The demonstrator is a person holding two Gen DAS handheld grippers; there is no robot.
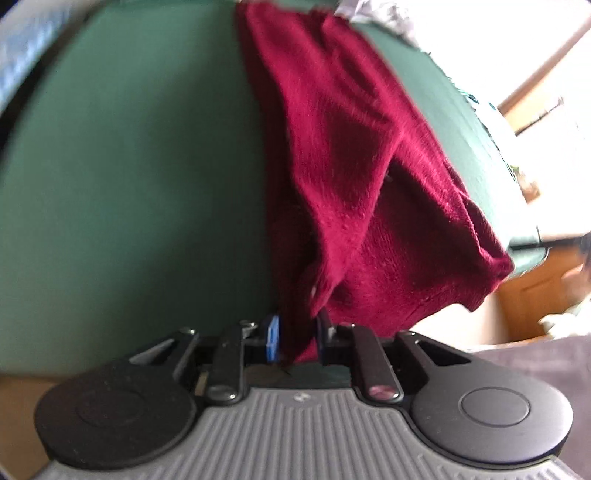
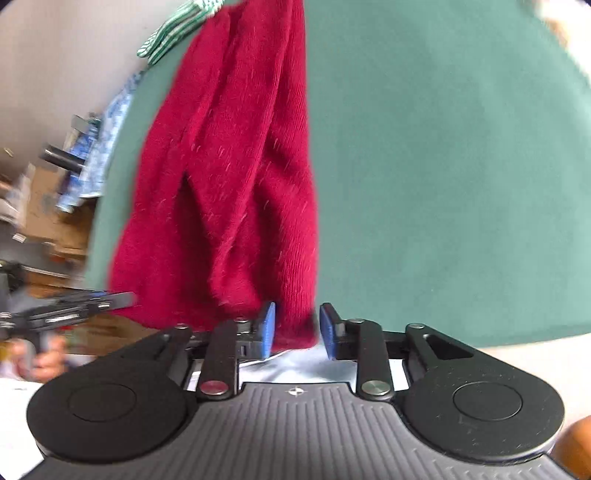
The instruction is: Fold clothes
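I see my left gripper [image 1: 295, 338] pinching a bunched edge of the dark red knit garment [image 1: 354, 177], its blue pads [image 1: 272, 338] pressed into the fuzzy, ribbed cloth. The garment hangs in long soft folds over the smooth green table cover [image 1: 129, 177]. My right gripper [image 2: 297, 330] has its pads spread a little; a corner of the red knit sits between them, touching the left pad, though I can't tell through the blur whether the right pad [image 2: 327, 328] still bears on it. A green-and-white striped cloth [image 2: 177, 26] lies at the table's far edge.
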